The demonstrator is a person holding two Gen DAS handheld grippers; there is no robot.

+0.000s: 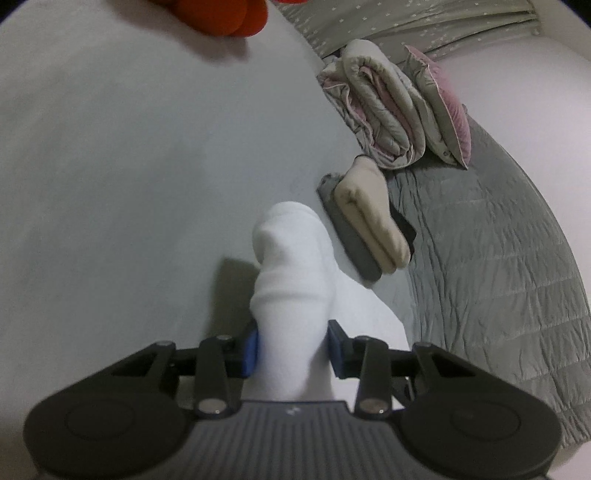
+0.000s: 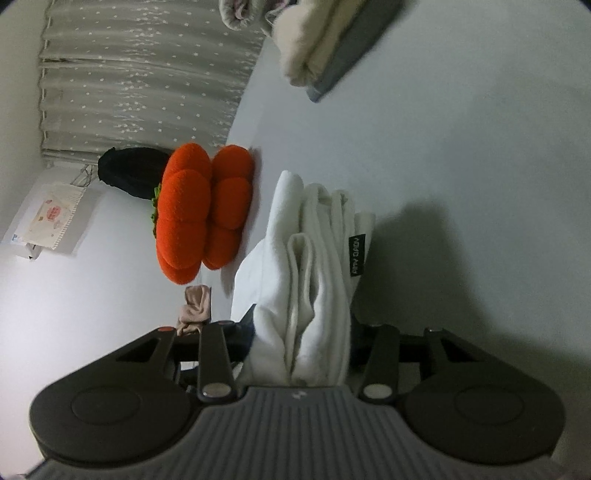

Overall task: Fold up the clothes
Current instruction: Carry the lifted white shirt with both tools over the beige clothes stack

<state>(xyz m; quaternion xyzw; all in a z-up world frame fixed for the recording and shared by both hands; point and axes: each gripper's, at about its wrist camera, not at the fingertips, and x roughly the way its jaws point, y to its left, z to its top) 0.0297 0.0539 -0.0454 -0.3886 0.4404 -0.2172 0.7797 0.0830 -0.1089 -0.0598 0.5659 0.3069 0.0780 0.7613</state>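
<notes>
Left wrist view: left claw [image 1: 291, 347], blue pads partly closed and pressed against both sides of a bunched white garment [image 1: 291, 280], which is gripped and carried above the pale bed sheet [image 1: 129, 166], a shadow being cast beneath it; a finished stack of folded clothes [image 1: 365, 221], cream on grey, is seen just beyond the garment near the sheet's edge; a rolled quilt [image 1: 373, 110] and a pink pillow [image 1: 447, 118] are lodged further back beside a grey quilted bedspread [image 1: 498, 258]; part of an orange plush cushion [image 1: 225, 14] is cut off at the top. Right wrist view: right claw [image 2: 301, 343], partly closed on several gathered layers of the same white garment [image 2: 314, 266], a small black label [image 2: 357, 254] being shown on one layer; the orange plush cushion [image 2: 199, 214] is set beside the garment, a small beige cloth [image 2: 195, 306] near it; a grey starred curtain [image 2: 140, 81] hangs behind; the stack of folded clothes [image 2: 325, 48] is glimpsed at the top. Step judged in hand: the folded white garment is held at two points and is being transferred, probably towards the stack. Next move judged to call for both ends being kept level, the bundle being lowered squarely onto the stack or sheet, and both grips being released together so that the layers are not dragged open
</notes>
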